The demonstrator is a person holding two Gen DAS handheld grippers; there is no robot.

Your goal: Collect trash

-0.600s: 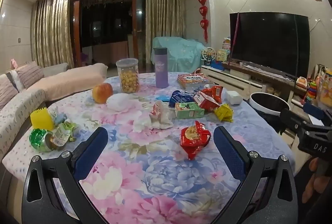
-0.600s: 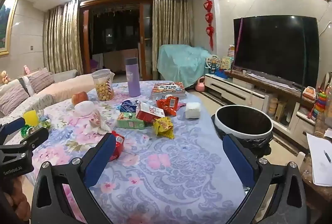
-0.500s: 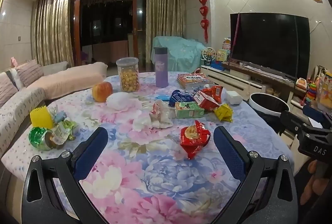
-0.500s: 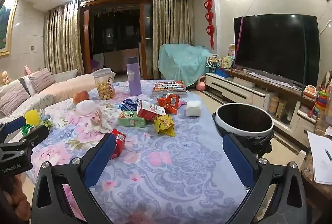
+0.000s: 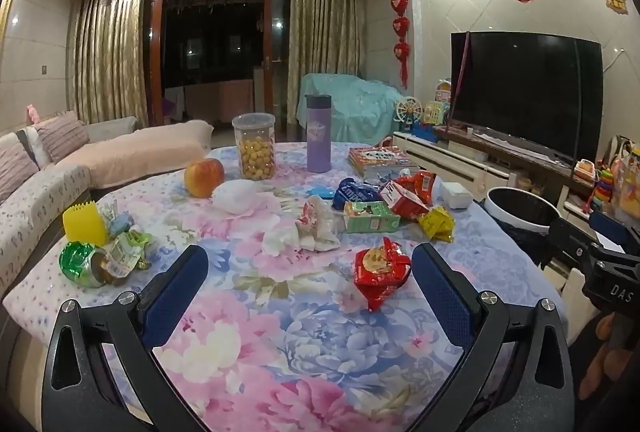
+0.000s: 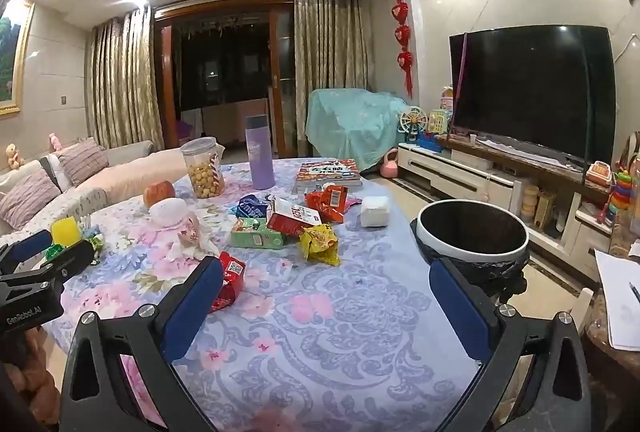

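Snack litter lies across the flowered tablecloth (image 5: 288,312). A crumpled red wrapper (image 5: 380,272) rests just ahead of my left gripper (image 5: 310,272), which is open and empty; the same red wrapper (image 6: 230,280) shows beside my right gripper's left finger. Farther back lie a yellow wrapper (image 5: 438,224), a green box (image 5: 370,217), a red packet (image 5: 408,192), a blue packet (image 5: 356,192) and crumpled tissue (image 5: 308,232). My right gripper (image 6: 328,288) is open and empty over the cloth. A white-rimmed bin (image 6: 472,232) with a black liner stands off the table's right edge.
An apple (image 5: 203,177), a jar of yellow balls (image 5: 254,146), a purple flask (image 5: 318,134) and books (image 5: 378,158) stand at the back. A green can (image 5: 82,264) and yellow cup (image 5: 84,224) sit at the left. Sofa left, TV cabinet (image 6: 480,172) right.
Both views have drifted only slightly; the grippers stay open and nothing on the table has moved.
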